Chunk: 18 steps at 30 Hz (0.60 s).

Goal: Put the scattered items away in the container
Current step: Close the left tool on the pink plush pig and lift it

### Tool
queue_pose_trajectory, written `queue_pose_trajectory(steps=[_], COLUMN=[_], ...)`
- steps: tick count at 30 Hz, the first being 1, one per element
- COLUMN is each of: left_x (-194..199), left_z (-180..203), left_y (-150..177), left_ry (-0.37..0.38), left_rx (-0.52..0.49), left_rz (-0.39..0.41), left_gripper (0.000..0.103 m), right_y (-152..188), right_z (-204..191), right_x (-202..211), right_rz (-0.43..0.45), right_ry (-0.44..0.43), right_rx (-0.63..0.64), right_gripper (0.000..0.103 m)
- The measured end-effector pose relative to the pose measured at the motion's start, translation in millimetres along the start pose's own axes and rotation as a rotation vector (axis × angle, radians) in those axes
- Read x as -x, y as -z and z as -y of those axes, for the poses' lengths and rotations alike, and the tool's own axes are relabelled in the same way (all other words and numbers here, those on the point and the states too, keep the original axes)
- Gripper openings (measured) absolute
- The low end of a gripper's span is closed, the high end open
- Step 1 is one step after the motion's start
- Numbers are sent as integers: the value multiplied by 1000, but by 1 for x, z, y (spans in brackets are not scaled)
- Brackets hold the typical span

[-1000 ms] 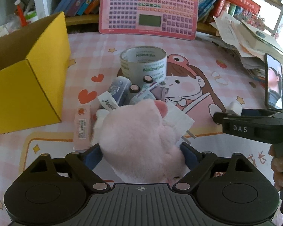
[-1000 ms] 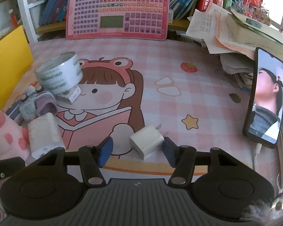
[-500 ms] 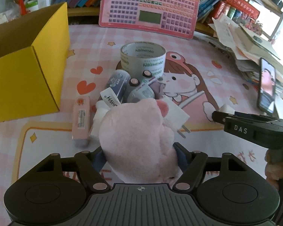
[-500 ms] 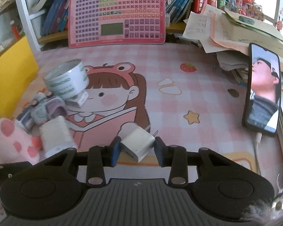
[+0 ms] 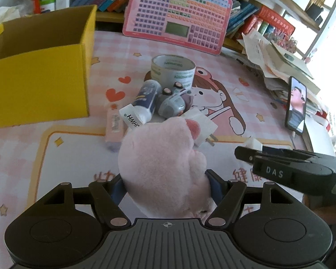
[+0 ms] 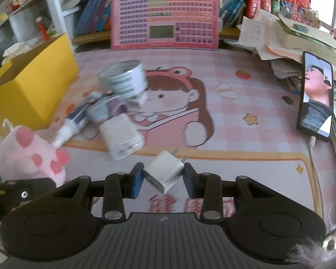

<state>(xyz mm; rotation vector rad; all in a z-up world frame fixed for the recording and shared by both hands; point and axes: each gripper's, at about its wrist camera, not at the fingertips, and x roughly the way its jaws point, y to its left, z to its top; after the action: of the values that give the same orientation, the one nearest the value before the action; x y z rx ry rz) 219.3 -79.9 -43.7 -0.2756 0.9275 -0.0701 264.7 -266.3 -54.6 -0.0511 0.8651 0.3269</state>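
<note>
Yellow box [image 5: 40,76] stands left of the tape roll [image 5: 173,71]; carry the plush paw [image 5: 161,161], squeezed by the left fingers [image 5: 117,187], and the charger [image 6: 164,171], pinched by the right fingers [image 6: 137,182], high over its rim before releasing.

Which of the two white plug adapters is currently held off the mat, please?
The small white charger, clamped between the right gripper pads with its prongs pointing up and right. The larger white adapter lies on the mat beside the pile, gripped by nothing.
</note>
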Motion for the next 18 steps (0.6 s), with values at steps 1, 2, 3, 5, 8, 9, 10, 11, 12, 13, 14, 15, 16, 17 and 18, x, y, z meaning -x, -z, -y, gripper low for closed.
queue_pose_trajectory(steps=[1, 2, 3, 5, 8, 9, 10, 11, 12, 13, 14, 15, 16, 17, 18], left_x=[4, 9, 14, 24, 40, 46, 51, 56, 62, 67, 72, 77, 82, 86, 91], left_z=[-6, -14, -22, -39, -66, -75, -84, -93, -102, -111, -119, -126, -133, -140, -146], left_y=[3, 5, 8, 15, 26, 30, 34, 38, 42, 46, 50, 53, 56, 58, 61], left_ry=[6, 14, 24, 41, 50, 53, 56, 60, 64, 66, 66, 66, 67, 69, 71], left_rx=[10, 24, 41, 68, 89, 96, 106, 118, 128, 136, 140, 142, 144, 144, 142], left_rz=[2, 2, 3, 6, 7, 6, 4, 3, 2, 1, 0, 0, 0, 1, 3], left_gripper=[73, 73, 73, 73, 73, 73, 73, 73, 73, 73, 73, 73, 73, 73, 73], right_y=[3, 6, 8, 13, 21, 24, 27, 32, 36, 41, 46, 50, 55, 59, 63], right_z=[-7, -14, -20, -33, -52, -59, -66, -75, -84, -94, -104, -112, -121, -131, -139], right_x=[4, 7, 11, 20, 33, 36, 39, 42, 45, 48, 51, 54, 57, 60, 63], right_rz=[1, 2, 4, 11, 25, 25, 22, 17, 14, 10, 7, 5, 2, 3, 4], right_ry=[-1, 0, 5, 14, 32, 35, 36, 35, 31, 27, 23, 19, 15, 10, 8], right_rx=[7, 13, 16, 17, 5, -1, -5, -7, -5, -1, 3, 4, 5, 6, 8], right_gripper=[36, 36, 36, 36, 36, 36, 36, 36, 36, 36, 36, 36, 36, 36, 36])
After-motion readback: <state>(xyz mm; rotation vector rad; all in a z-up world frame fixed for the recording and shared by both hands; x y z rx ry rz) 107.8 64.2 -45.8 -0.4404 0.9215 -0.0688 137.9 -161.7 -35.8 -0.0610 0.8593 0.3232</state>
